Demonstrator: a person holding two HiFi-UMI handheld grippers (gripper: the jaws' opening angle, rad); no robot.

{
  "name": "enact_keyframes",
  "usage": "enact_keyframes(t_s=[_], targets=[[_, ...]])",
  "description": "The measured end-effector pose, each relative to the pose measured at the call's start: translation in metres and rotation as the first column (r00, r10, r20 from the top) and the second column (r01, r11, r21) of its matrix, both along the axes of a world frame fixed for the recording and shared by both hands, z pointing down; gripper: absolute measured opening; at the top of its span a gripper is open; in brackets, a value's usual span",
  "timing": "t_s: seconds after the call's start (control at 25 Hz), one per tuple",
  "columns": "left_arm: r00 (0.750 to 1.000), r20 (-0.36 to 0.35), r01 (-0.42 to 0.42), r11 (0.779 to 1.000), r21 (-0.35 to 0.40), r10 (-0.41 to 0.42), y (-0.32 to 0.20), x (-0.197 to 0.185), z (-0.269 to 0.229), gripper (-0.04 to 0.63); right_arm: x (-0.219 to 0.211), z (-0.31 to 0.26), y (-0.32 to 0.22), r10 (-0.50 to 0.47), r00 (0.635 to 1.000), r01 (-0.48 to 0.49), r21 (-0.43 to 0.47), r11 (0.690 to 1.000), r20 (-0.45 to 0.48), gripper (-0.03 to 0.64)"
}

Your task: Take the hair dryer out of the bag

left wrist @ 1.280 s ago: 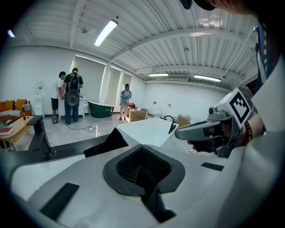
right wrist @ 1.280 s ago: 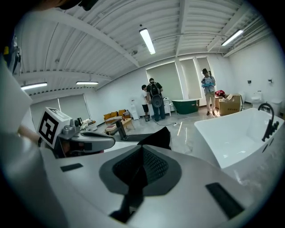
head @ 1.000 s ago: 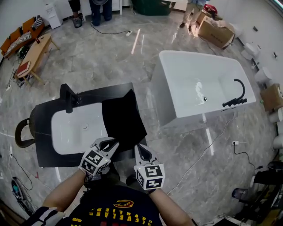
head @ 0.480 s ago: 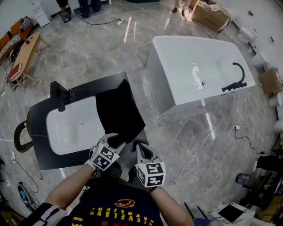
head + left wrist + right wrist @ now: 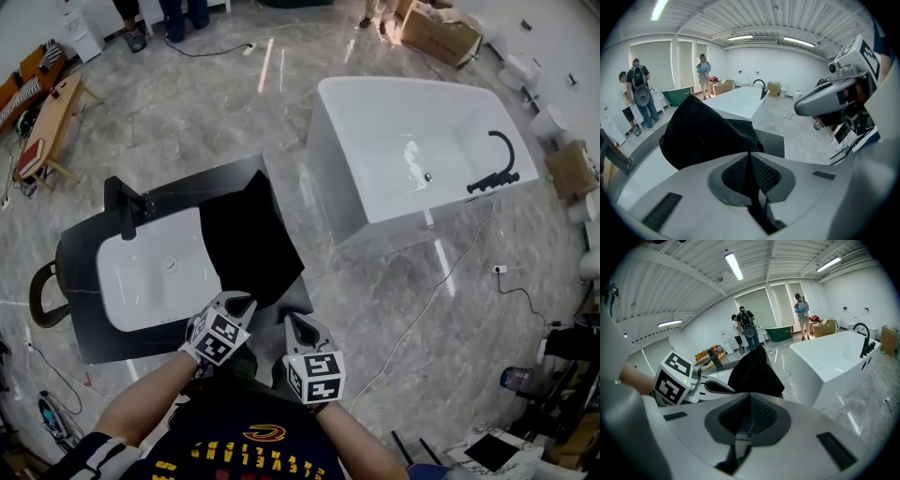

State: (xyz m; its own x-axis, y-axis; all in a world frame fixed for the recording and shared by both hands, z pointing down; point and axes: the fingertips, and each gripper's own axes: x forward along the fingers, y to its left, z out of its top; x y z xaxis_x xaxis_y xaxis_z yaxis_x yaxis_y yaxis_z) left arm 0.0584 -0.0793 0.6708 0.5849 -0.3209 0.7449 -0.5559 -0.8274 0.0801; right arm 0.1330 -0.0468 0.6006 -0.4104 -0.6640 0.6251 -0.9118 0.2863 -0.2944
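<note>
The black bag (image 5: 248,239) lies at the right end of the counter (image 5: 94,337). The left gripper (image 5: 240,304) has just been closing its jaws at the bag's near edge, perhaps pinching cloth. The right gripper (image 5: 293,322) is closed with nothing in it.

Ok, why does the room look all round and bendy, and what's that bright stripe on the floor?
Left gripper view and right gripper view: wide-angle lenses bow the ceiling and darken the corners. Head view: the stripe looks like lamp glare on the shiny floor; the white bathtub has a glare spot too; the black bag is so dark that its folds barely show.
</note>
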Motion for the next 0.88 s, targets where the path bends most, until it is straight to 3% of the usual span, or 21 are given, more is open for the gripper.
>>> enact_keyframes(t_s=[0.32, 0.88], targets=[[0.998, -0.058, -0.010, 1.000, 0.019, 0.011, 0.004, 0.006, -0.018, 0.011, -0.008, -0.006, 0.005, -0.031, 1.000, 0.031, 0.007, 0.999, 0.000, 0.008], [0.985, -0.165, 0.067, 0.991, 0.112, -0.047, -0.035, 0.006, -0.077, 0.011, -0.023, -0.008, -0.009, -0.073, 0.997, 0.074, -0.012, 0.997, 0.013, 0.008]])
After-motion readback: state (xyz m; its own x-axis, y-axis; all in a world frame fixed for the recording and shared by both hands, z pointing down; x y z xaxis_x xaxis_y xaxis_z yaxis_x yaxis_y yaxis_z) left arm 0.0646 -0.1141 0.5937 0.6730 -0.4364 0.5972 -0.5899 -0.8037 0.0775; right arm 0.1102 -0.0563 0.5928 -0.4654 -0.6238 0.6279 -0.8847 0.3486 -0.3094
